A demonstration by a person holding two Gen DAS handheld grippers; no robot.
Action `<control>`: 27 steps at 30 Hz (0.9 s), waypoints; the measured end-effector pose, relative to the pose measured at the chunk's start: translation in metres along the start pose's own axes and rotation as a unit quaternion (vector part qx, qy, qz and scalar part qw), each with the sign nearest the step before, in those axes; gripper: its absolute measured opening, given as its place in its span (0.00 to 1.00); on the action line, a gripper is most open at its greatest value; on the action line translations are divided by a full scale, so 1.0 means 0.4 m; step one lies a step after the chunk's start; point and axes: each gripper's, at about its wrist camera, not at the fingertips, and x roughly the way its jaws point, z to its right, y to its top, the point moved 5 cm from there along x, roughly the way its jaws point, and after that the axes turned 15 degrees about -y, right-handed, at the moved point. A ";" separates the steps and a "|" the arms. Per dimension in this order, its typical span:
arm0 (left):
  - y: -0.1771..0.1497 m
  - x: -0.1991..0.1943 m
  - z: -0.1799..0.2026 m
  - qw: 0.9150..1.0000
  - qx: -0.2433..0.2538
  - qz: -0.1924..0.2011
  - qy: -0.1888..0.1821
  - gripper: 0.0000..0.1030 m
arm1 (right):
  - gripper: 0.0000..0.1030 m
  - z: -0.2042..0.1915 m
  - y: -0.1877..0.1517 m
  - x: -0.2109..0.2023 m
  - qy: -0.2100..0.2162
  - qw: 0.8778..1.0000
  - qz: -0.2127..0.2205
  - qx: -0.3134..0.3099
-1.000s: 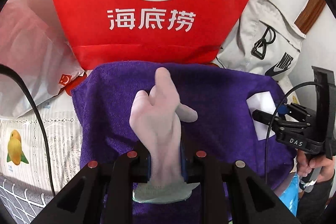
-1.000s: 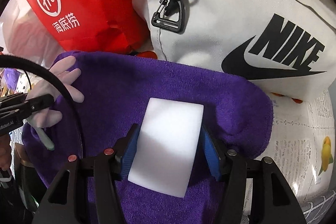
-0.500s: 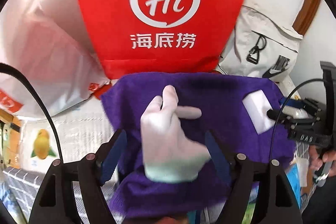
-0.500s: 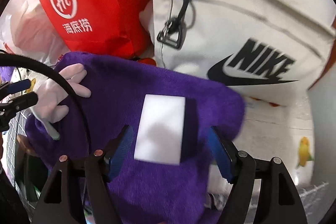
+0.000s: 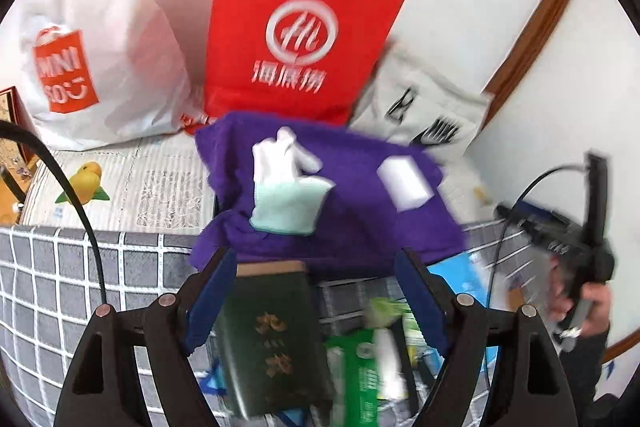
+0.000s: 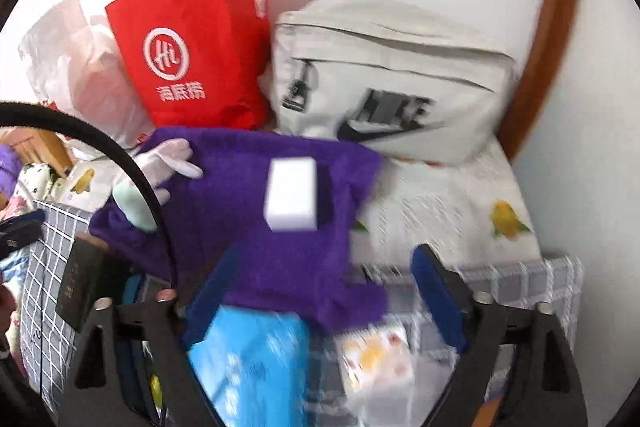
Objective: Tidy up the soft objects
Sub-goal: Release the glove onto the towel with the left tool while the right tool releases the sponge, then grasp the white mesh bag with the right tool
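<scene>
A purple towel (image 5: pixel 360 195) (image 6: pixel 260 187) lies bunched on the surface in front of the bags. On its left part rests a white glove (image 5: pixel 284 179) (image 6: pixel 160 167) with a pale green cuff. On its right part rests a white sponge block (image 5: pixel 404 183) (image 6: pixel 292 195). My left gripper (image 5: pixel 316 267) hangs back from the towel's near edge, its jaws opening with nothing gripped between them. My right gripper (image 6: pixel 326 259) is likewise drawn back from the sponge, jaws opening and holding nothing. The frames are motion-blurred.
Behind the towel stand a red paper bag (image 5: pixel 304 39), a white plastic shopping bag (image 5: pixel 100 67) and a beige backpack (image 6: pixel 392 79). Nearer lie a dark green book (image 5: pixel 272 339), a green packet (image 5: pixel 360 359) and a blue packet (image 6: pixel 248 367) on grey checked cloth (image 5: pixel 60 267).
The left gripper let go of the glove and the right let go of the sponge. Both jaws widened, and both grippers pulled back and up from the towel.
</scene>
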 end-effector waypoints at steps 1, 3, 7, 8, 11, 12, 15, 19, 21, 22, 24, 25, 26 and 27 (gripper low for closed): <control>-0.012 -0.018 0.005 1.000 0.001 0.015 -0.012 0.78 | 0.91 0.009 -0.012 -0.003 -0.015 1.000 0.000 0.003; -0.045 -0.066 0.021 0.999 0.004 0.041 -0.003 0.78 | 0.92 0.021 -0.044 -0.025 -0.027 1.000 -0.005 -0.012; -0.102 -0.097 0.035 0.999 -0.001 0.036 0.000 0.78 | 0.92 0.017 -0.110 -0.067 -0.009 0.999 0.010 -0.041; -0.123 -0.101 0.035 0.999 -0.002 0.034 0.015 0.78 | 0.92 0.015 -0.124 -0.077 -0.002 0.999 0.012 -0.039; -0.168 -0.102 0.035 0.997 0.019 0.019 0.075 0.83 | 0.92 0.026 -0.172 -0.119 0.004 0.999 0.028 -0.019; -0.181 -0.104 0.038 0.996 0.026 0.015 0.082 0.88 | 0.92 0.030 -0.180 -0.127 0.000 0.999 0.033 -0.013; -0.220 -0.129 0.049 0.997 0.023 0.023 0.072 0.99 | 0.92 0.043 -0.223 -0.169 0.019 0.999 0.038 0.014; -0.275 -0.169 0.076 0.995 0.034 0.048 0.083 0.99 | 0.92 0.089 -0.289 -0.199 0.041 0.997 0.033 0.064; -0.306 -0.179 0.095 0.995 0.047 0.053 0.067 0.99 | 0.92 0.111 -0.327 -0.197 0.036 0.996 0.029 0.072; -0.315 -0.181 0.099 0.995 0.047 0.053 0.066 0.98 | 0.92 0.120 -0.343 -0.192 0.041 0.996 0.030 0.069; -0.342 -0.177 0.111 0.996 0.044 0.053 0.058 0.97 | 0.92 0.146 -0.369 -0.169 0.043 0.995 0.015 0.084; -0.352 -0.173 0.114 0.996 0.043 0.046 0.055 0.97 | 0.92 0.157 -0.379 -0.154 0.053 0.994 0.005 0.094; -0.365 -0.162 0.117 0.997 0.040 0.032 0.053 0.97 | 0.92 0.167 -0.385 -0.141 0.059 0.993 -0.001 0.102; -0.378 -0.151 0.120 0.998 0.038 0.022 0.049 0.97 | 0.91 0.176 -0.392 -0.129 0.060 0.992 -0.004 0.107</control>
